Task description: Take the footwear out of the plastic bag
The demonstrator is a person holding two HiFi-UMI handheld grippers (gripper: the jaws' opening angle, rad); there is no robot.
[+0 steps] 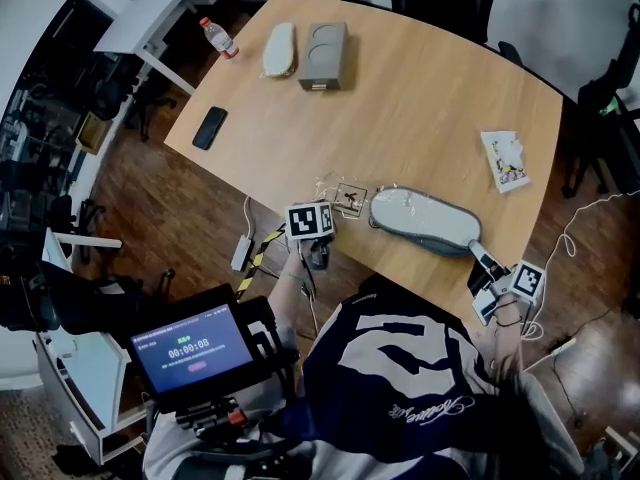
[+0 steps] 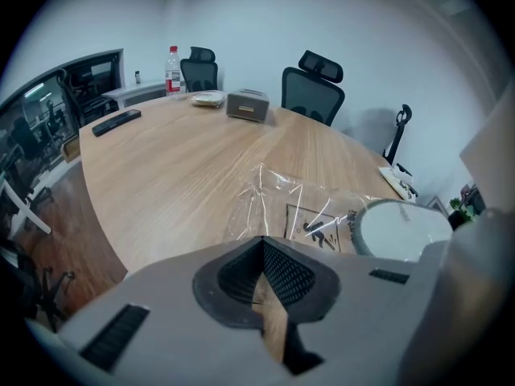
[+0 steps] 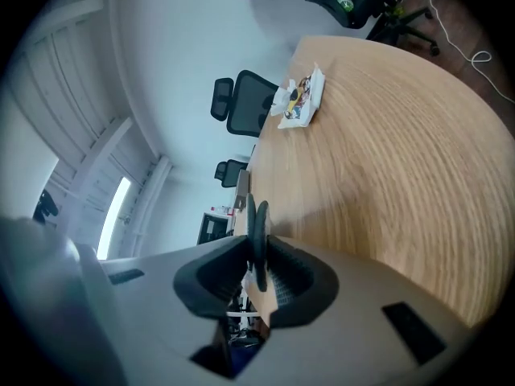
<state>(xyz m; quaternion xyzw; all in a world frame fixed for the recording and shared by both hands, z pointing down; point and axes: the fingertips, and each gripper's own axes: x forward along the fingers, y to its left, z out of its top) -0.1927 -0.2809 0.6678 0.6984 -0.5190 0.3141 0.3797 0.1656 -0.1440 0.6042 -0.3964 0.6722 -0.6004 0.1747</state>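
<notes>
Right gripper [image 3: 256, 241] clamps the slipper [image 1: 425, 220] by its heel (lengthwise along the table's [image 1: 420, 98] near edge); left gripper [image 2: 261, 244] pinches the bag [image 2: 282, 195].

Matt wood-grain table [image 1: 420, 98], glossy crinkled plastic bag [image 2: 273, 203], smooth matt slipper [image 1: 425, 220].

A grey slipper with a white insole [image 1: 425, 220] lies flat, sole down, near the front edge of the bench [image 1: 420, 98], its heel rim pinched in the right tool [image 3: 257, 249]. Just beside its toe, a crumpled clear plastic bag [image 1: 343, 196] with a printed warning square lies flattened, its near edge at the left tool [image 2: 260, 244].
</notes>
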